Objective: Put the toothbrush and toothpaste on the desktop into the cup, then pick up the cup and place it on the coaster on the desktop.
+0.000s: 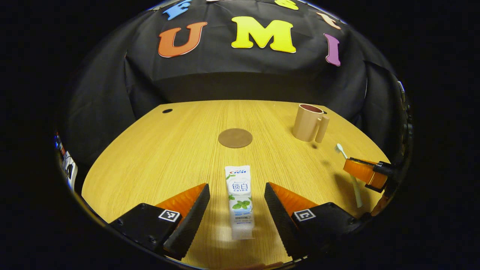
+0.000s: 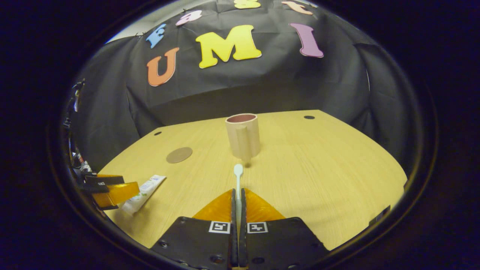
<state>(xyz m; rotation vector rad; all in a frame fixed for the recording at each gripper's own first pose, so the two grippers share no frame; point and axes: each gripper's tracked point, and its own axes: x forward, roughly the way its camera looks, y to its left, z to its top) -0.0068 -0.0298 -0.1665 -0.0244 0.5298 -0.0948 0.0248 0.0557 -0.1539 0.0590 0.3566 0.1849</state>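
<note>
The right gripper (image 2: 237,197) has its jaws clamped on the toothbrush (image 2: 238,176), whose head points straight at the handled cup (image 2: 243,135) standing just beyond it on the counter (image 2: 318,168). The left gripper (image 1: 237,202) hovers with jaws wide apart on either side of the toothpaste tube (image 1: 239,200), which lies flat on the wood, pointing toward the round coaster (image 1: 235,138). To do this well, I'd judge the brush should be lifted clear, tipped upright over the cup's mouth and let go only once it is well inside — the cup looks light enough to topple. The left jaws should close square across the tube's middle — it may squash or slip.
</note>
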